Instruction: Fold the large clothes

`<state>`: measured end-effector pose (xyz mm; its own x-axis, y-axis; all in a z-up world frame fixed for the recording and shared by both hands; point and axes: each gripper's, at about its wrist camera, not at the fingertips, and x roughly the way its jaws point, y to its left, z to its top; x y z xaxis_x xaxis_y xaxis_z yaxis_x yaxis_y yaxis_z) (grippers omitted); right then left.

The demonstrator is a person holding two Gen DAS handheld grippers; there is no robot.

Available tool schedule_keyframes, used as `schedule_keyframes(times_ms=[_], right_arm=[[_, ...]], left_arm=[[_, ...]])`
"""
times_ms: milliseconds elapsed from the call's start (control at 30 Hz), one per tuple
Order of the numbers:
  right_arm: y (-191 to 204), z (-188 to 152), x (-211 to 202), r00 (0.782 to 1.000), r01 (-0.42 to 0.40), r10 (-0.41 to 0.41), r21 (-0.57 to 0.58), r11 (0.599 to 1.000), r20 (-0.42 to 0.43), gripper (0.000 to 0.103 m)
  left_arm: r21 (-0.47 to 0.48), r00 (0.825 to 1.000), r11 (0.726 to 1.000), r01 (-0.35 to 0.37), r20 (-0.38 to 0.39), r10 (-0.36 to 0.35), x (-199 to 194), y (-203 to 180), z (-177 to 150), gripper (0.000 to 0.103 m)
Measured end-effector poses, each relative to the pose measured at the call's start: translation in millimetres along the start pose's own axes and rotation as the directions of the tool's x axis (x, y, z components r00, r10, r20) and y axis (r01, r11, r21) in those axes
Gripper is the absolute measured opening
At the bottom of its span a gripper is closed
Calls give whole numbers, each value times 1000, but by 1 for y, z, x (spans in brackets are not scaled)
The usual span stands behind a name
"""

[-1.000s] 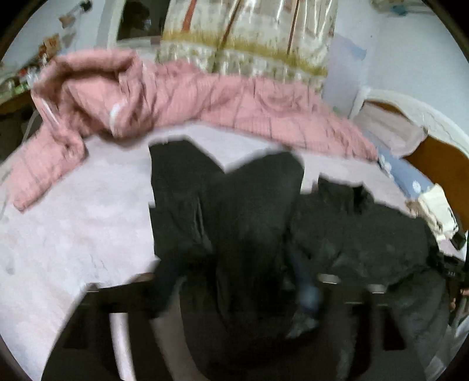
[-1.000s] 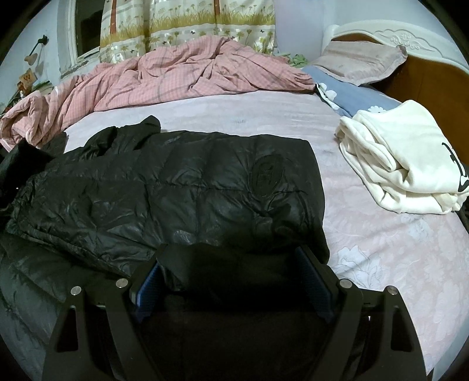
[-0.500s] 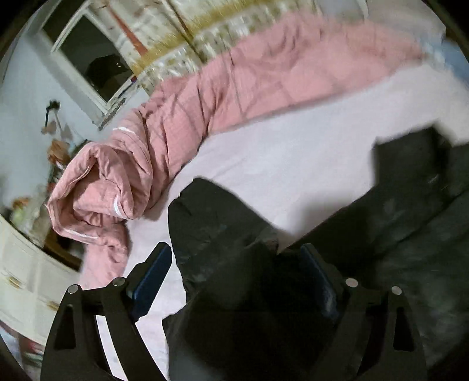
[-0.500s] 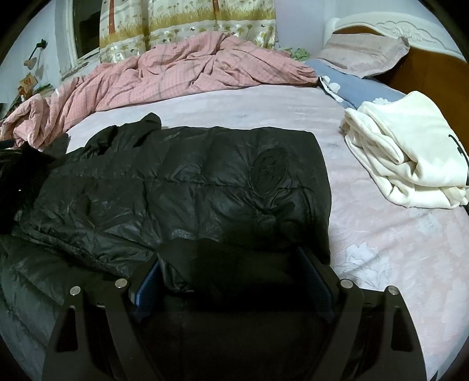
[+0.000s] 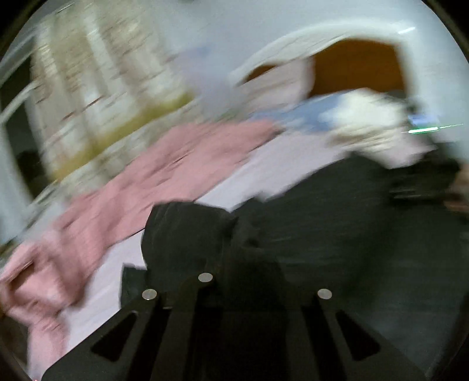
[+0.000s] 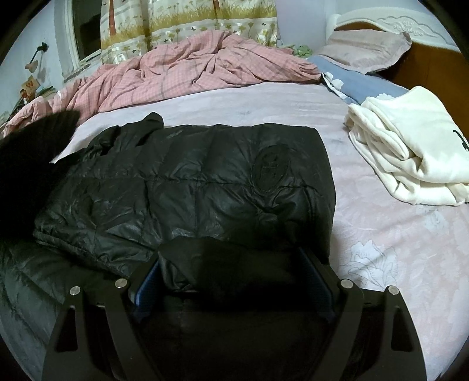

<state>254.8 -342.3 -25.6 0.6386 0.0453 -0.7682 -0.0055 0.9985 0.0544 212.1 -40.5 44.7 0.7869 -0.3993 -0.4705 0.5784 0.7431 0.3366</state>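
1. Black quilted jacket [image 6: 187, 187] is lying spread across the pink bedsheet [image 6: 381, 234].
2. Right gripper [image 6: 231, 281] is standing wide, jacket fabric bunching between its fingers.
3. Left gripper [image 5: 243, 263] is pinching shut on a jacket fold, blurred.
4. White folded garment [image 6: 410, 158] is sitting apart.

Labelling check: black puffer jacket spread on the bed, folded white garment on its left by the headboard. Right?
Wrong side. In the right wrist view the folded white garment lies to the right of the black puffer jacket, near the headboard; the jacket is spread on the bed.
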Motion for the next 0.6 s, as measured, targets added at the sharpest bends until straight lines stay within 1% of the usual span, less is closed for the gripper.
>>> schedule_keyframes(times_ms=[33,67,100,133,200,333,400,433,467,500,567,600], right_arm=[[0,0,0,1000,0,0,2,1000,0,87],[0,0,-1,1000,1,-1,4,1000,1,87],[1,1,-1,1000,3,-3,5,1000,2,87],[1,1,-1,1000,6,-6,6,1000,3,87],[1,1,-3,1000,10,-10,7,1000,6,87],[0,0,-13,999,2,-3,15,1000,48,87],[1,1,-23,996,-19,18,13,1000,86,87],[1,1,-27,994,-31,30,10,999,104,87],[2,2,-32,991,-45,44,5,999,128,87],[3,3,-37,988,-57,56,3,998,145,87],[5,4,-47,979,-101,99,6,995,181,87],[7,3,-50,974,-120,117,4,993,192,87]], left_arm=[[22,998,999,48,32,-48,-14,-13,-2,4],[33,996,996,82,44,-83,-25,-22,-6,5],[39,993,993,107,46,-109,-32,-29,-11,5],[36,992,992,117,42,-118,-37,-34,-18,5],[0,993,993,115,17,-115,-38,-34,-31,5],[-110,996,992,66,-45,-71,-30,-20,-59,9],[-146,998,988,50,-36,-56,-32,-23,-67,10],[-154,998,987,41,-31,-47,-34,-25,-70,14],[-152,999,988,29,-33,-34,-35,-30,-72,22],[-142,999,990,13,-37,-19,-35,-35,-73,29],[-122,999,992,-13,-33,9,-37,-48,-72,62],[-122,1000,992,-18,-19,15,-40,-52,-72,66]])
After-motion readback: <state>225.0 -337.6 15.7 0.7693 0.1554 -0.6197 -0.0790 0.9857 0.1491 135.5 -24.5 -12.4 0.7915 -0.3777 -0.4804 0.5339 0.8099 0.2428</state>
